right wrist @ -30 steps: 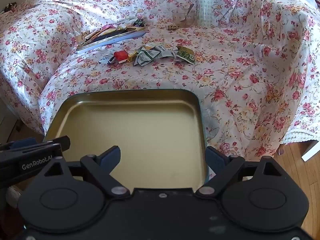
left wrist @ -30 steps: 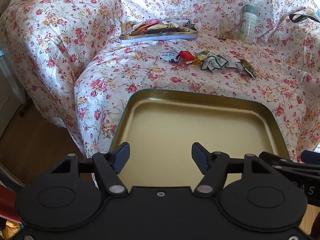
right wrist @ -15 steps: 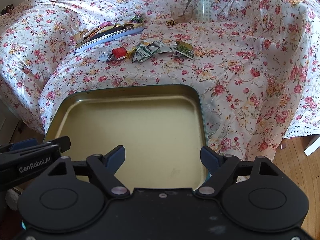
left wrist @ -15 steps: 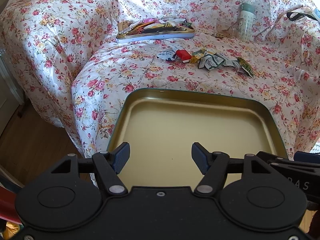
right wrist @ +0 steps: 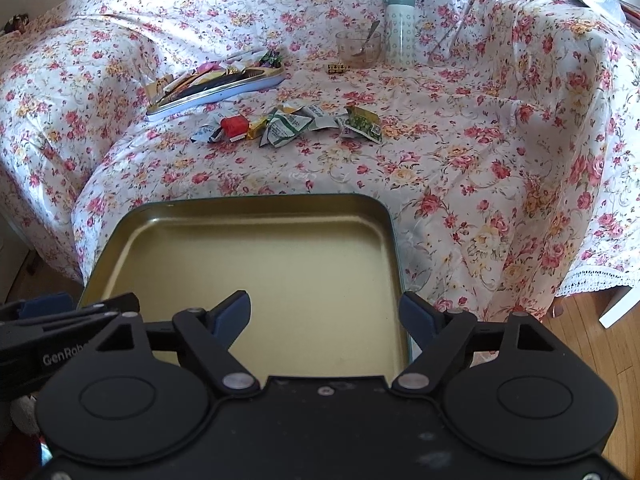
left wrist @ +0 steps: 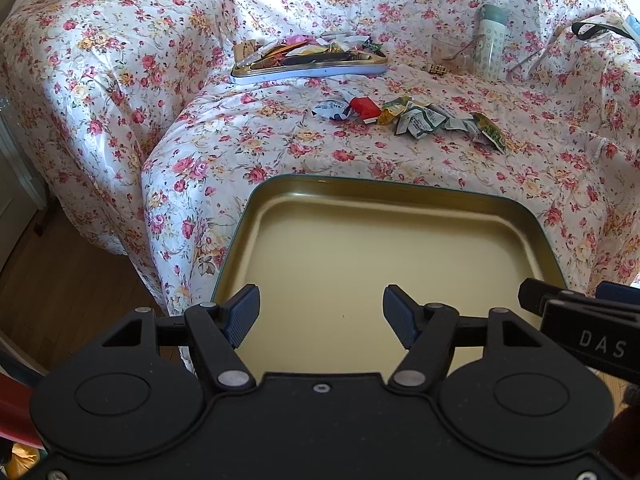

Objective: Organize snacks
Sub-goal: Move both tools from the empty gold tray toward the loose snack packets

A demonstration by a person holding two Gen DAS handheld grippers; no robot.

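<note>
Tray [left wrist: 384, 208]: gold, nothing in it, right under both claws | left gripper [left wrist: 320, 314]: wide open, holding nothing | right gripper [right wrist: 325, 312]: wide open, holding nothing | snacks [right wrist: 288, 124]: loose row on flowery cloth [right wrist: 460, 168], past tray | tin [right wrist: 224, 88]: full of snacks, farther back
</note>
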